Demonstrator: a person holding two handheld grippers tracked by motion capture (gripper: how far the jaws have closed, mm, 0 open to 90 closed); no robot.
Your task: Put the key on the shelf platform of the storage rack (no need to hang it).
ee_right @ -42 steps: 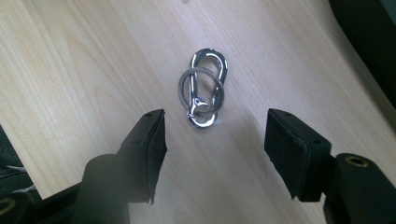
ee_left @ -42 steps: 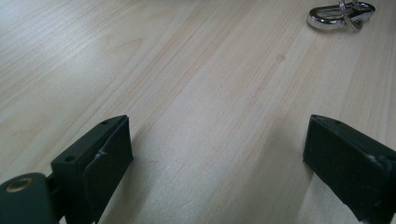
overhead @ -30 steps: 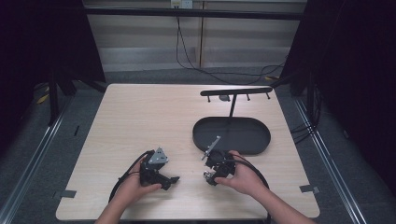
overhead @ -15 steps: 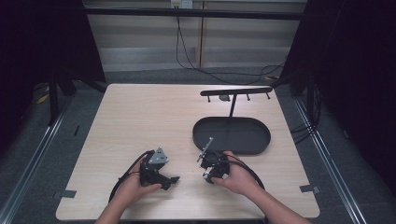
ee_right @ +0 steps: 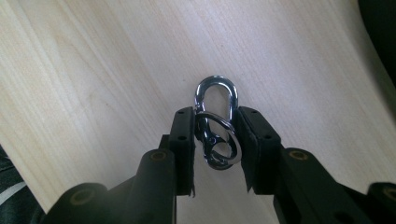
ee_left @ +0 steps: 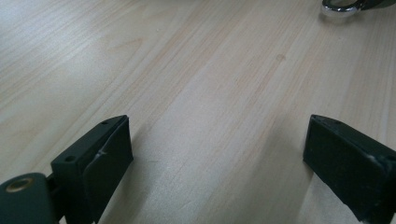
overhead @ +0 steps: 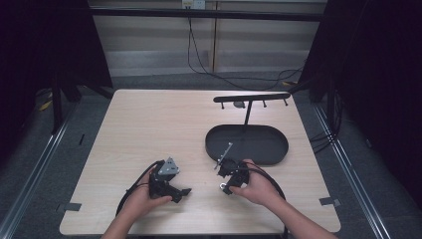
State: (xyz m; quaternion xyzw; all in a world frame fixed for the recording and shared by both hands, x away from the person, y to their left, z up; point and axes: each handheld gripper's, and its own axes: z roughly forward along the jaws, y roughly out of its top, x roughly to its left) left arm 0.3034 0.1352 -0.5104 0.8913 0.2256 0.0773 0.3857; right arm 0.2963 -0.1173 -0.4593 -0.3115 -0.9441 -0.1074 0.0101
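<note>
While your right gripper (ee_right: pixel 216 123) clenches a silver snap hook (ee_right: pixel 216 122), your left gripper (ee_left: pixel 217 163) rests released at its nine o'clock.

Light: even and soft on the surface (overhead: pixel 149 124), dark surroundings.
Shadows: faint beneath the jaws.
Glare: bright glints on the metal clip (ee_right: pixel 216 123).
Focus: near jaws slightly blurred.

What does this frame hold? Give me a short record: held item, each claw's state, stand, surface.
held item: chrome snap hook with a ring, clamped between the jaws
right claw: shut on the snap hook, low over the table, near the tray's front rim
left claw: open, nothing between the jaws, over bare wood
stand: black oval tray with an upright post and a hook bar
surface: light wooden table
</note>
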